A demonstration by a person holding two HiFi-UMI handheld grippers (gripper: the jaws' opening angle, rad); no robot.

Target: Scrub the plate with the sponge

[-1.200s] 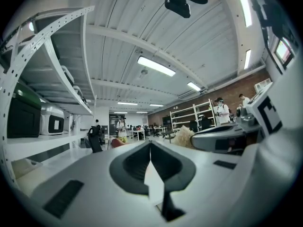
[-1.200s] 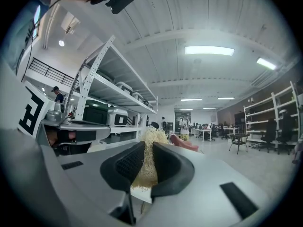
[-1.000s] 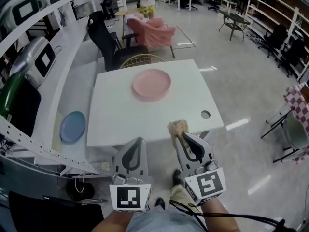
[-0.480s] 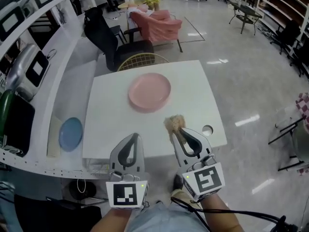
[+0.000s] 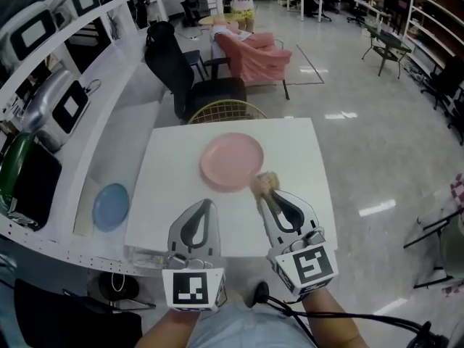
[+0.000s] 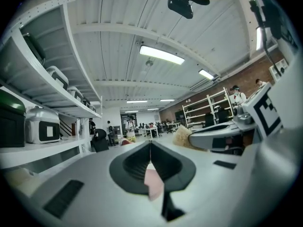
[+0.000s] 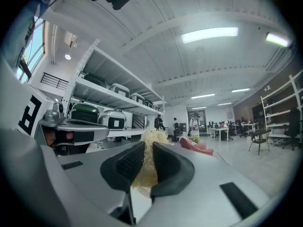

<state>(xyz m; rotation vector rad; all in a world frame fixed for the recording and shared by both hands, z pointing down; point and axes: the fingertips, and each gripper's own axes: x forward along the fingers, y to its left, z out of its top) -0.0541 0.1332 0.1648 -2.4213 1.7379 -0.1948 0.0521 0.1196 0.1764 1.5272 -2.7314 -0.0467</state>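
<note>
A round pink plate (image 5: 231, 161) lies on the far half of the white table (image 5: 174, 194). My right gripper (image 5: 267, 195) is shut on a straw-coloured fibrous sponge (image 5: 264, 184), held just at the plate's near right rim. In the right gripper view the sponge (image 7: 149, 161) fills the gap between the jaws and sticks out past the tips. My left gripper (image 5: 204, 206) hovers over the table's near side, shut with nothing in it; a sliver of the pink plate (image 6: 154, 183) shows below its closed jaws.
A blue plate (image 5: 110, 206) rests on the white counter to the left, beside appliances on shelves. A wire chair (image 5: 227, 110) and a black office chair (image 5: 181, 71) stand behind the table. Open floor lies to the right.
Both grippers have advanced over the table toward the plate. The sponge went from the table's near edge to the plate's near right rim.
</note>
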